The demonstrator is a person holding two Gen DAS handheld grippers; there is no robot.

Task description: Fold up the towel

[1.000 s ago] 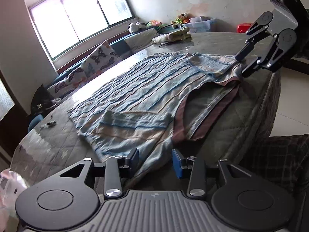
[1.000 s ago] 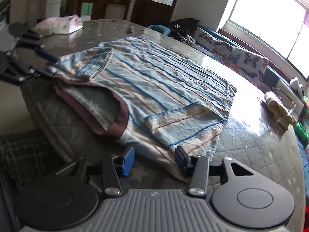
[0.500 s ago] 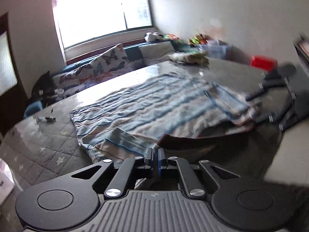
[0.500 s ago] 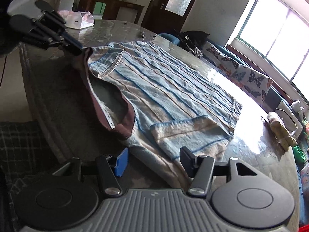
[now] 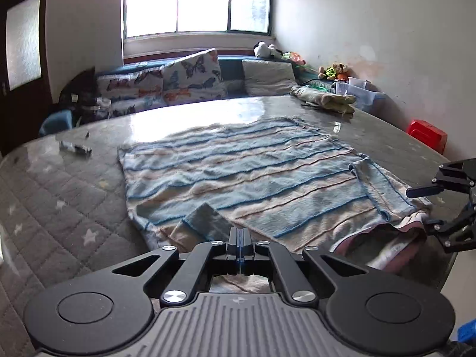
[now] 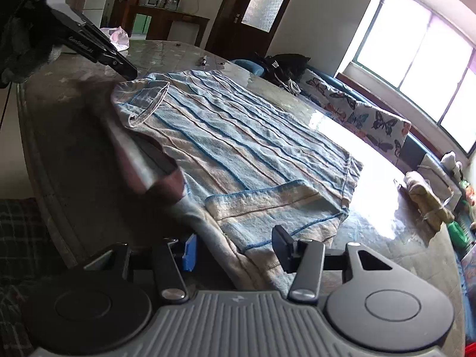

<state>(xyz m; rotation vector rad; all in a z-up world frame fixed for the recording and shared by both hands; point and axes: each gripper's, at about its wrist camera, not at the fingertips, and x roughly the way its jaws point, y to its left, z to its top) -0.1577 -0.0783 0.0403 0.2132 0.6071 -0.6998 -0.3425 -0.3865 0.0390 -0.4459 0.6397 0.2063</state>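
Observation:
A blue and beige striped towel (image 5: 253,172) (image 6: 238,148) lies spread on a round table with a grey quilted cover (image 5: 59,208) (image 6: 386,253). Both near corners are turned over, and its maroon-edged underside (image 5: 410,226) shows at the front. My left gripper (image 5: 239,247) (image 6: 131,73) is shut on the towel's near edge at one corner and holds it a little off the table. My right gripper (image 6: 235,250) (image 5: 422,208) is at the other near corner. Its jaws are closing, the towel's edge lies between them, and the pads (image 6: 189,251) stand apart from the cloth.
A folded yellowish cloth bundle (image 5: 324,99) (image 6: 428,199) lies at the table's far side. A small dark object (image 5: 76,148) (image 6: 203,59) and a white bag (image 6: 117,37) sit on the other side. A sofa with butterfly cushions (image 5: 190,80) runs behind; a red stool (image 5: 427,134) stands right.
My left gripper shut on the towel's near edge, rolled level and carried the edge sideways and slightly up. The right gripper stayed in place; its jaws widened, then narrowed.

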